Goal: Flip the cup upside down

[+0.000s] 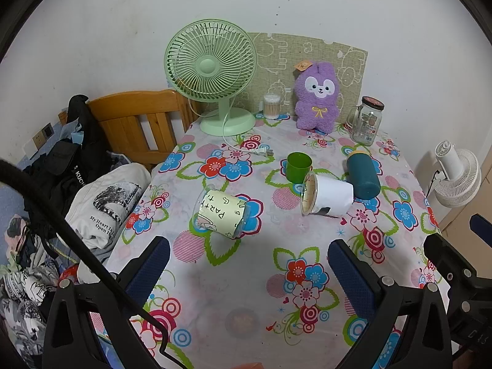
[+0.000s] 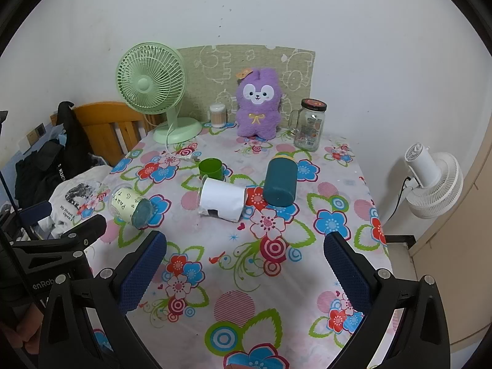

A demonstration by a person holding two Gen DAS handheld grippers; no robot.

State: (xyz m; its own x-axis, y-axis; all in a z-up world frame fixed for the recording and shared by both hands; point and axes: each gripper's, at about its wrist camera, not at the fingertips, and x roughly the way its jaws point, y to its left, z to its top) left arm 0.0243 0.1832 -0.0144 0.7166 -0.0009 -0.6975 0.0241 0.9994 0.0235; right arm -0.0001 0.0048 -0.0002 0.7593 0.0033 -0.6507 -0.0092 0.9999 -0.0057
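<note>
Both grippers, left (image 1: pixel 249 264) and right (image 2: pixel 245 261), hover wide and empty over the desk (image 2: pixel 246 292); ahead, three cups lie sideways, so a nudge could roll the white cup (image 2: pixel 223 198) away.

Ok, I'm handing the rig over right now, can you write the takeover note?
Left tool: open, empty, above the near tablecloth.
Right tool: open, empty, alongside it.
Green cup: upright, mouth up, mid-table.
Lying on their sides: Party cup at left, white-sleeved cup in the centre, teal bottle at right.
Done: nothing gripped, nothing upside down.
Left: grasp a cup, probably the green one, invert it and set it rim down.
</note>
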